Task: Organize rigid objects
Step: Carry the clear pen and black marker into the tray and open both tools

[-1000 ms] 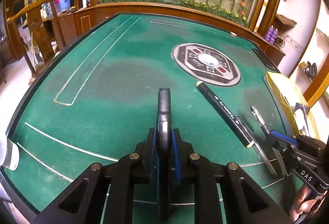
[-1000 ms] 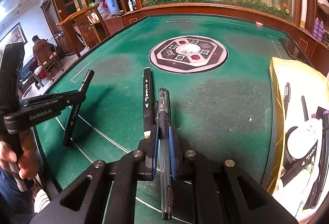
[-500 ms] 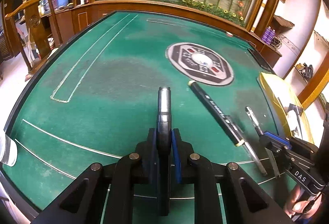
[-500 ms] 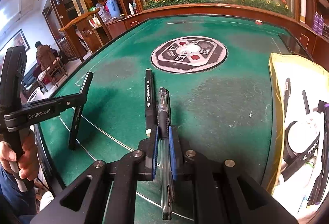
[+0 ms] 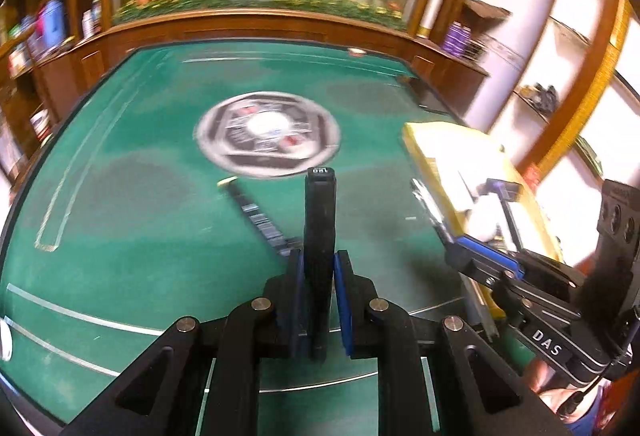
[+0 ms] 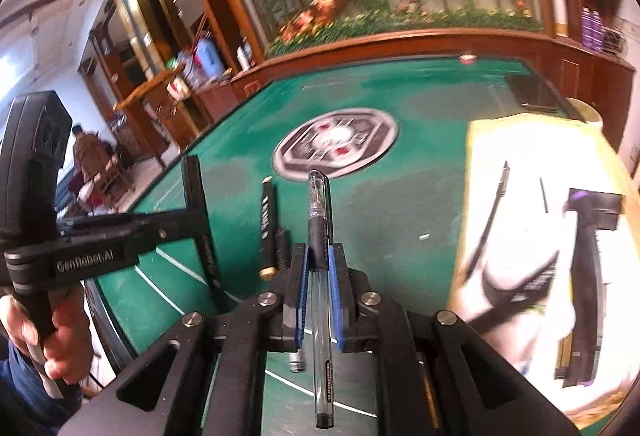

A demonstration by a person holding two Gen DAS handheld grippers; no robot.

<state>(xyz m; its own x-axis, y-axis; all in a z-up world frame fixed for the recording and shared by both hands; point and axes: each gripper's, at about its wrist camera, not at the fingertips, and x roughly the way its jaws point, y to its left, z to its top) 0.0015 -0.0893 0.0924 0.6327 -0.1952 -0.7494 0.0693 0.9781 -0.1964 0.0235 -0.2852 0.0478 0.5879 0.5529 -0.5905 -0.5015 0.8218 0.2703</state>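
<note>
Two pens gripped, one per tongs, above the green surface (image 5: 132, 204).

On the left, a black marker (image 5: 319, 220) is clamped by the left tongs (image 5: 319, 268), tip pointed away toward the round emblem (image 5: 267, 134). A second black marker (image 6: 267, 226) is left lying flat on the felt between the two. Further right, a clear gel pen (image 6: 320, 256) is pinched by the right tongs (image 6: 319, 268). At far right, more pens are seen piled in the yellow tray (image 6: 472, 140); pretty blurry there tbh.

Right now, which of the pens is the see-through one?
The clear pen clamped in the right gripper; the left gripper holds a black marker, and another black one lies on the table.
</note>
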